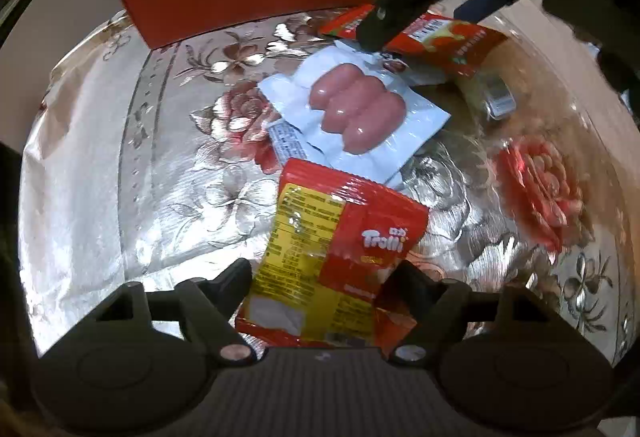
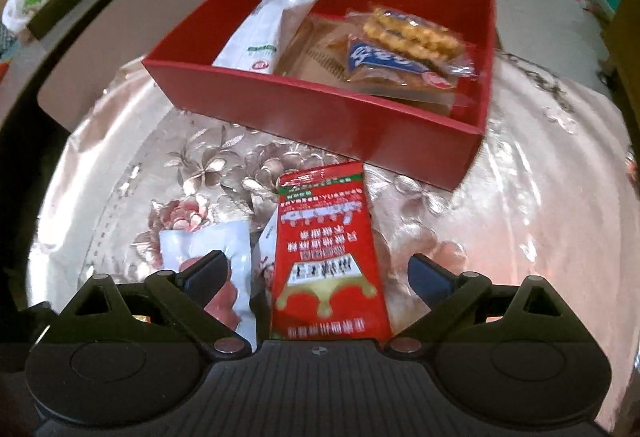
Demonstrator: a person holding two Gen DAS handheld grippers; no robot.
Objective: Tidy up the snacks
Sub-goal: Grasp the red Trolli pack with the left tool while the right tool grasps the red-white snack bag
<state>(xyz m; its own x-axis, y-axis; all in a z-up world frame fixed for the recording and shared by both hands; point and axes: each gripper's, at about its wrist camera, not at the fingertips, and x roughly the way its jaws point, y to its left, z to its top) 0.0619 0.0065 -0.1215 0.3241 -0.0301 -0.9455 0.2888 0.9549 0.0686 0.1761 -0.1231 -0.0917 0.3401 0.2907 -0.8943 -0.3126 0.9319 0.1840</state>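
- Snack packets lie loose on the floral tablecloth [image 1: 100, 165], in front of the red box [image 2: 328, 117]; the box already holds a white packet [image 2: 264, 37] and a clear packet of biscuits [image 2: 404, 45], so it reads as the collecting container.
- Left gripper [image 1: 324, 277]: jaws spread on either side of the Trolli bag [image 1: 340, 249], which lies flat on the cloth. The fingertips flank its edges; whether the pads already press on it cannot be told, and the bag does not look lifted.
- Right gripper [image 2: 316, 265]: jaws apart and holding nothing, poised steeply over the red sachet [image 2: 328, 257], which lies lengthwise between the fingers with clear gaps on both sides.
- Sausage pack [image 1: 356, 109]: sealed white pouch just beyond the Trolli bag, its near edge tucked under that bag; it sits beside the red sachet and is not addressed by either gripper.
- Judgement: each gripper is centred over its own packet so that two snacks can be taken up together, the box standing near enough for a short transfer; the slick wrappers may slide on the glossy cloth as the jaws close.
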